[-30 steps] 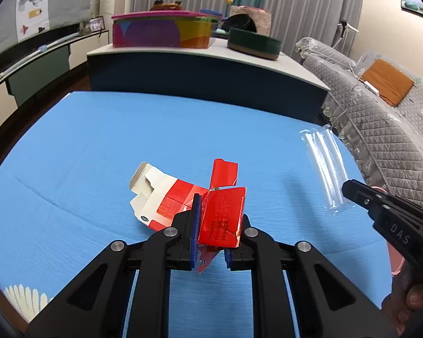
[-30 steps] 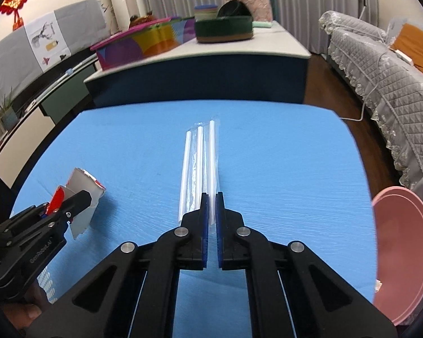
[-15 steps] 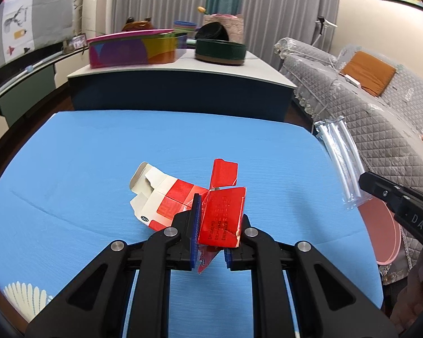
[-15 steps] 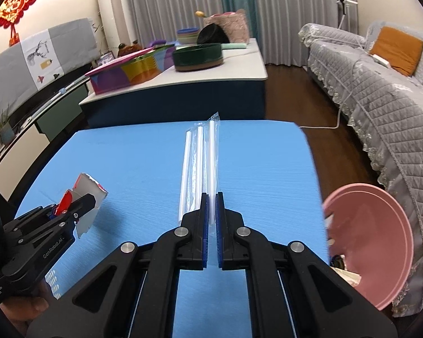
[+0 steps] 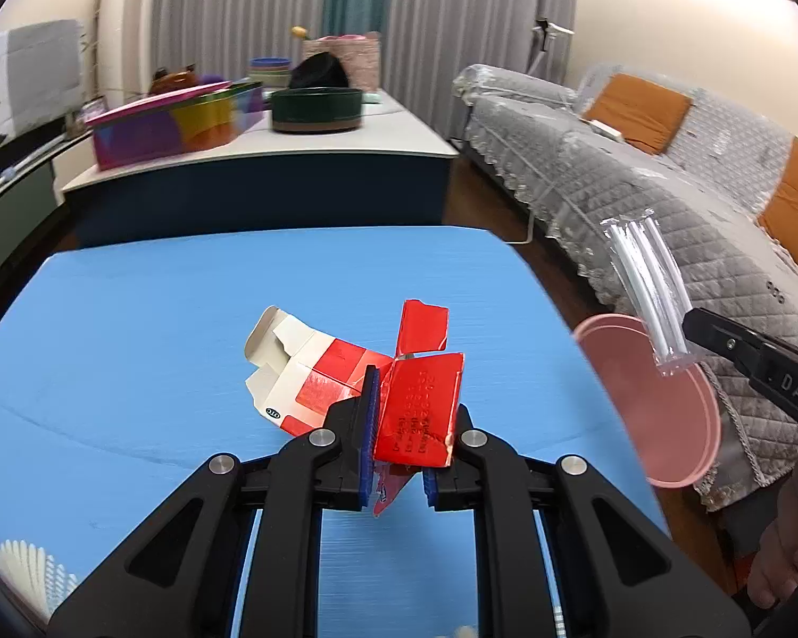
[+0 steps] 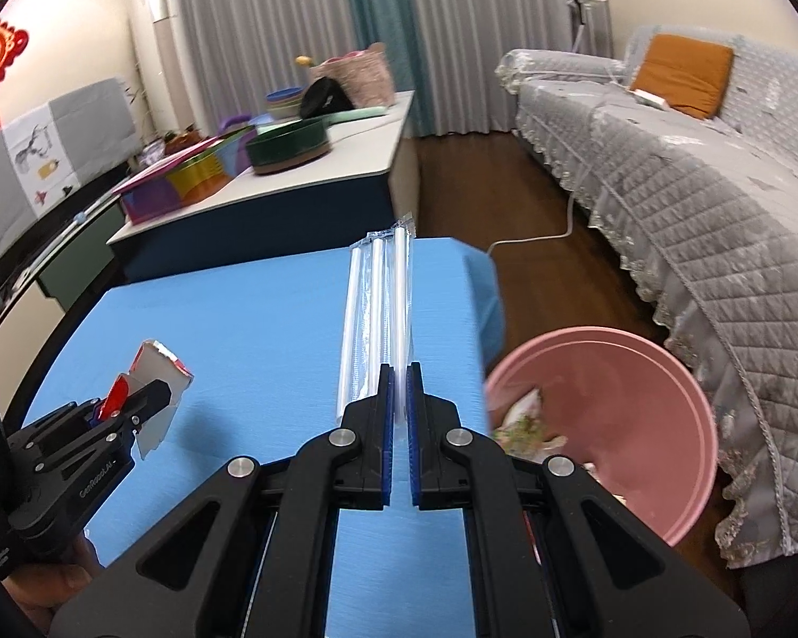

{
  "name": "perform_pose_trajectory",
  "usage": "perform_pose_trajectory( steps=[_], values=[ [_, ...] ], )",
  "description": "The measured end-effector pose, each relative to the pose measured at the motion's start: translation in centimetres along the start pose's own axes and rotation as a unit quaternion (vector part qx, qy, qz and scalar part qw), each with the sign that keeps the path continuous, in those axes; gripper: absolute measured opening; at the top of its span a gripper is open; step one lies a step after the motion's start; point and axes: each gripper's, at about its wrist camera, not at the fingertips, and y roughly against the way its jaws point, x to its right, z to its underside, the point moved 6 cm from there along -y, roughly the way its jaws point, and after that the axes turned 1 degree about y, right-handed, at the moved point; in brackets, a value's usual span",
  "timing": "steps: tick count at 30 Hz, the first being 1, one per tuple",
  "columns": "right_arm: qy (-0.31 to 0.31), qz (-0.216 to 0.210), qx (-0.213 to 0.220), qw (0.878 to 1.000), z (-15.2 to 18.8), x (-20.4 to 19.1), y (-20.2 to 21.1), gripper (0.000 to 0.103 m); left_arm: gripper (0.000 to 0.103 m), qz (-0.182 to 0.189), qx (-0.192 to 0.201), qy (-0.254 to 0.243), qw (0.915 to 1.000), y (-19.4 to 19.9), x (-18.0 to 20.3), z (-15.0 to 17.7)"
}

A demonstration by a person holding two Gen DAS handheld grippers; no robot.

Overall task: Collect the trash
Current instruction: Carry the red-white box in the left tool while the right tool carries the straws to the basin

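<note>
Bright blue table (image 5: 186,319), with a white fan print at its near left corner. Red and white carton (image 5: 346,372), white print on the red flap. Clear wrapper (image 6: 380,308) over white straws. Pink bin (image 6: 665,414), plain. Black grippers, left (image 5: 396,425) and right (image 6: 400,425), blue pads (image 5: 368,425). Grey quilted sofa (image 5: 638,186), orange cushions (image 5: 633,106).
</note>
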Motion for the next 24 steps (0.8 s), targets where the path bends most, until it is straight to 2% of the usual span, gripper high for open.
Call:
perform_pose_trajectory(
  steps=[7, 15, 24],
  values=[
    [-0.026, 0.032, 0.012, 0.999, 0.1, 4.4, 1.9, 0.005, 0.013, 0.040, 0.002, -0.014, 0.9991, 0.1, 3.7, -1.0],
    [-0.091, 0.076, 0.025, 0.993, -0.2, 11.3, 4.2, 0.005, 0.013, 0.082, 0.003, -0.025, 0.9963, -0.1, 7.2, -2.6],
    [-0.113, 0.104, 0.036, 0.988, -0.3, 14.6, 5.9, 0.005, 0.013, 0.135, -0.001, -0.044, 0.9899, -1.2, 12.7, -4.2]
  ],
)
